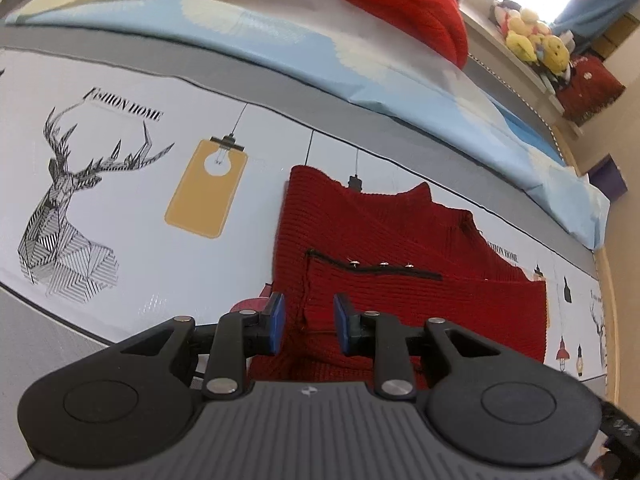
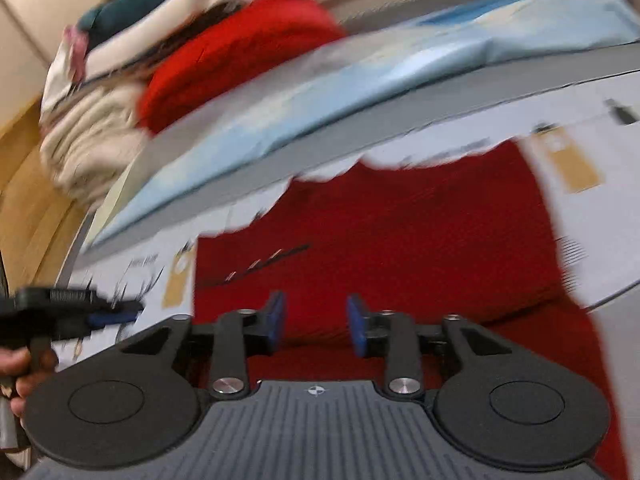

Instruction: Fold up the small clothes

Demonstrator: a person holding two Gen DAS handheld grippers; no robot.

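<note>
our left gripper (image 1: 308, 326) and right gripper (image 2: 316, 326), both released, hover over the dark red knit garment (image 1: 400, 280) lying partly folded on the printed tablecloth (image 1: 160, 240); we should pinch matching corners, fold evenly.

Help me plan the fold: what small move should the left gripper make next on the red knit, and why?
Probably lower the left gripper and close on the knit's near edge. Its pads stand apart over that edge with nothing pinched, and the garment lies flat on the printed cloth, so a fold needs a grip first.
</note>
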